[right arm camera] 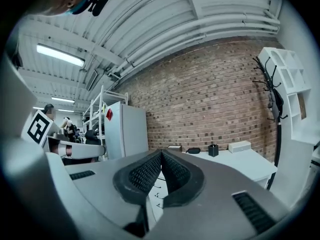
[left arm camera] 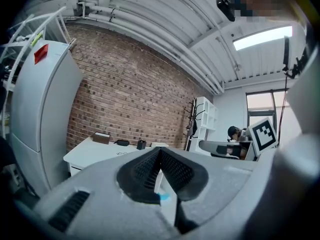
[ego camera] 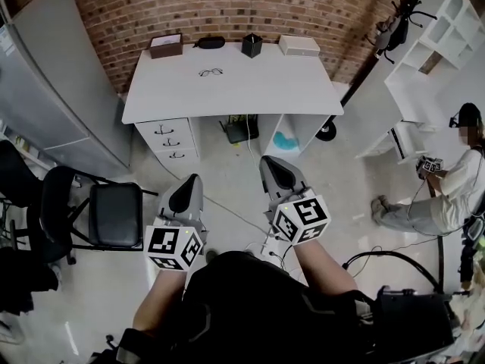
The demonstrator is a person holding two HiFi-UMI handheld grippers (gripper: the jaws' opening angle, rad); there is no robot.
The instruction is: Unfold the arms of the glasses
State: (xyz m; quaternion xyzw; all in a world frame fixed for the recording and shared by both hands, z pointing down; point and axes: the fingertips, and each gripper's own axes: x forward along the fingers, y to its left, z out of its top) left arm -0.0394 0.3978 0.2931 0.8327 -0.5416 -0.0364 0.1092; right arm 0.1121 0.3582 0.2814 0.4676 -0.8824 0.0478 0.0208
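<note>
Two tools: the left tool [ego camera: 189, 182] and the right tool [ego camera: 271, 165], side by side, held level above the floor [ego camera: 227, 196]. Both point toward the desk [ego camera: 303, 89] and are well apart from it.
Left tool: clenched, its ribbed pads pressed together with nothing between them.
Right tool: clenched the same way, with nothing in its grip.
Marker cubes: one on the back of each tool, close to the holder's forearms.
Glasses [ego camera: 211, 72]: lying on the desk, left of the middle and nearer the back edge than the front. They sit just in front of the black case [ego camera: 210, 42], and neither tool touches them. They are too small here to tell how the arms lie.
Back edge of the desk: from left to right, a brown box [ego camera: 166, 45], the black case, a black pot [ego camera: 251, 45] and a white box [ego camera: 298, 45], all along the brick wall [ego camera: 227, 6].
Under the desk: drawers [ego camera: 168, 139] below the front left corner.
Floor, left side: a black chair [ego camera: 114, 214] near a grey cabinet [ego camera: 53, 89].
Far right: another person [ego camera: 455, 184] beside white shelves [ego camera: 439, 36].
</note>
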